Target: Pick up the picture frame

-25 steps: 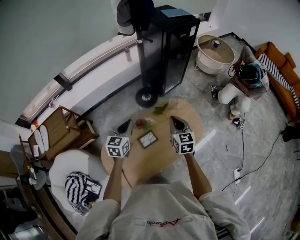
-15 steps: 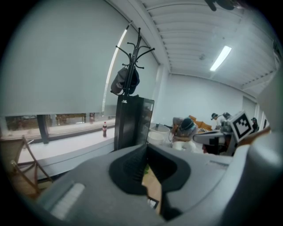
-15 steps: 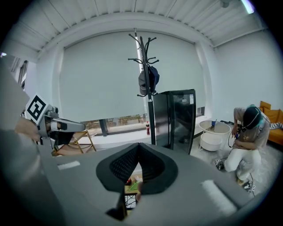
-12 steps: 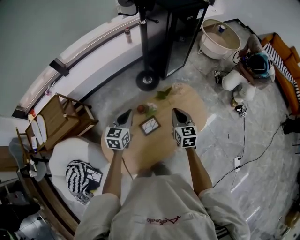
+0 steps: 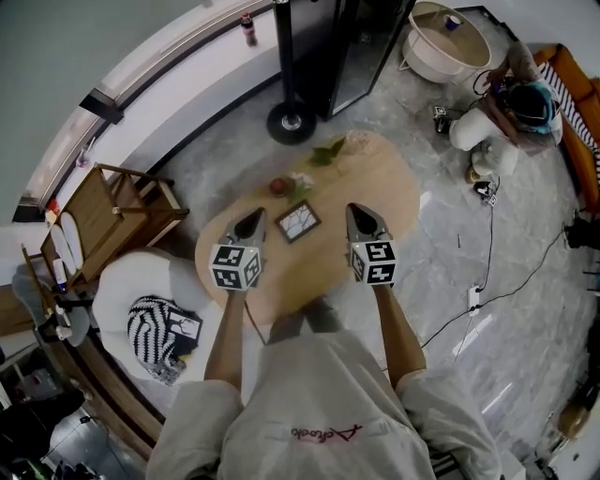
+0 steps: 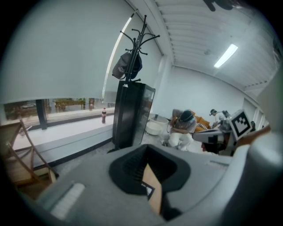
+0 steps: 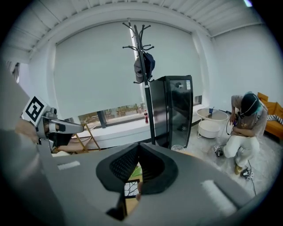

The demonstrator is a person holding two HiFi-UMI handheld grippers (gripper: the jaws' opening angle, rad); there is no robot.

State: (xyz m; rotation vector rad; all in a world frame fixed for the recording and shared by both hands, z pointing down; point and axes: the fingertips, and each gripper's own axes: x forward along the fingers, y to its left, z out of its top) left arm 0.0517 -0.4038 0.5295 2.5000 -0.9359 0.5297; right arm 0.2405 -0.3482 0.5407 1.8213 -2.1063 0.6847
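1 oval wood counter (image 5: 398,192) on a grey marble floor (image 5: 450,375). 1 picture frame (image 5: 297,222) lies flat on the counter, left of ctr. It sits btwn the 2 grippers, a bit ahead of their tips, touching neither.

Left gripper (image 5: 249,223): fingers (image 6: 132,170) pressed together, nothing in them. It hovers over the counter's left end, near that edge. Right gripper (image 5: 361,218): fingers (image 7: 152,170) also pressed together, nothing held. It's over mid-counter w/ bare wood to its right out to the rim. In the right gripper view the frame shows just below the shut tips. The counter's near edge runs about under the 2 marker cubes (image 5: 234,266).

Beyond the frame, toward the far rim:
- 1 red round item (image 5: 278,186), near the frame's far corner, not touching
- 1 pale sprig (image 5: 300,180)
- 1 green leaf piece (image 5: 326,153)
- 1 small clear thing (image 5: 356,141), can't tell what

Room around the counter:
- Left: 1 white seat (image 5: 122,300) w/ 1 striped cushion (image 5: 155,342), just beside the counter's left edge. 1 wooden chair (image 5: 127,202) beyond it.
- Far side: 1 coat stand (image 5: 290,122) & 1 black cabinet (image 5: 352,47), w/ a strip of floor btwn them & the counter. 1 bottle (image 5: 247,28) on the window sill.
- Right: wide floor w/ cables (image 5: 487,281). 1 crouching person (image 5: 511,117) well apart, by 1 round white tub (image 5: 450,33) & an orange sofa (image 5: 577,112).
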